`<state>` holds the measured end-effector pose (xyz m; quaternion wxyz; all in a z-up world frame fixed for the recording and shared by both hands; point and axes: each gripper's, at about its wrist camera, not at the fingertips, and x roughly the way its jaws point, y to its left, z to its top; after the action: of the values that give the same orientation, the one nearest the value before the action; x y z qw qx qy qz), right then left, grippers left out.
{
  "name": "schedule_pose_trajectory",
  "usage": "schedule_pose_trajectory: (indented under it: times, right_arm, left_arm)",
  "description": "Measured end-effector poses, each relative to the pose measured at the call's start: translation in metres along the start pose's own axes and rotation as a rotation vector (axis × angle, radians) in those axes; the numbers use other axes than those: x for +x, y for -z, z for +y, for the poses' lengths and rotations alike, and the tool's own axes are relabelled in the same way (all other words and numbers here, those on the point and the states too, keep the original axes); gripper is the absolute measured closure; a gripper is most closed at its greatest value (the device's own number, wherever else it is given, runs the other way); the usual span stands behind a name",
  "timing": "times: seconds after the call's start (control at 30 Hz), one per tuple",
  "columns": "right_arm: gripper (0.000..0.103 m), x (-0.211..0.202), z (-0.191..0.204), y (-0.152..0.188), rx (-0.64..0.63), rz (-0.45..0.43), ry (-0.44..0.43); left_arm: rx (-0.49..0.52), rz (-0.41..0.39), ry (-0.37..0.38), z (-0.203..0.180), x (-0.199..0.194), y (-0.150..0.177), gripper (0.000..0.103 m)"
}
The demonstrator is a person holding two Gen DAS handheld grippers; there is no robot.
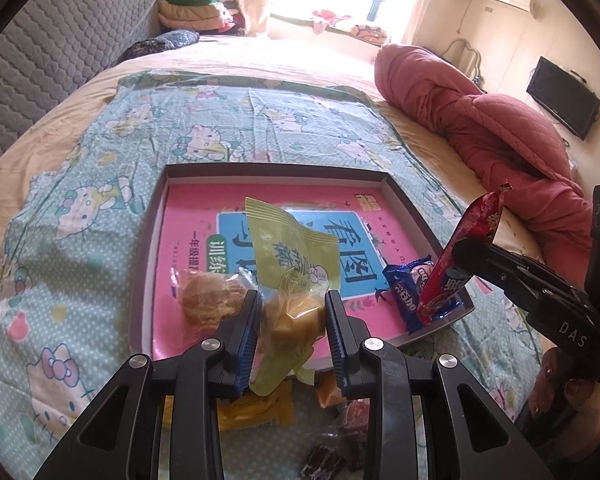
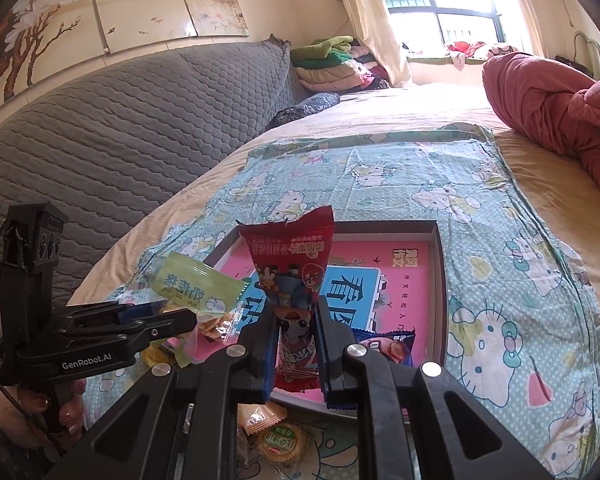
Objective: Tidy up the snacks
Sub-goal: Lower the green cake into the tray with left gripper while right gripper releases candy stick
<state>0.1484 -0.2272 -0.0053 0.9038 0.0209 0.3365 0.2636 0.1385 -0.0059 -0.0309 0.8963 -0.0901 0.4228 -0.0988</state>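
Setting: a bed (image 1: 52, 128) spread with a cartoon-cat cloth (image 1: 100, 216); on the cloth lies a shallow box tray (image 1: 276, 170) with a pink book cover as its floor, the place the snacks go
Left gripper (image 1: 292, 312): jaws clamped on a green-and-clear pastry packet (image 1: 288, 256), gripped low at the bulky cake so the thin printed top stands free above the jaws
Where that packet is: over the near edge of the tray, just right of a clear-wrapped cake (image 1: 208, 292) that lies at the tray's near left
Right gripper (image 2: 296, 344): jaws pressed together on a red snack packet (image 2: 296, 264), pinched low on its body, the wide sealed end fanning upward
Where the red packet is: held upright over the tray's near right corner, its lower end just by a blue packet (image 1: 416, 284) that lies there
Likely reason: both packets are carried upright by their firm part so they can be set down side by side in the tray
Left to sort: loose snacks (image 2: 276, 436) lie on the cloth near the tray, under the grippers
Risk: slippery film may slide within the jaws
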Motion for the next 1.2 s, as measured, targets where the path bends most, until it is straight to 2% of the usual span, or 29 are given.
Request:
schedule_pose_trajectory:
  times: [0.7,1.2]
  right_arm:
    - [0.086,0.043,-0.004,0.016,0.004,0.148,0.021]
    - [0.086,0.054,-0.005,0.023,0.007,0.181,0.035]
  left_arm:
    - [0.016,0.062,0.022,-0.009,0.039,0.007,0.07]
    - [0.012,0.084,0.026,-0.007,0.046,0.007,0.07]
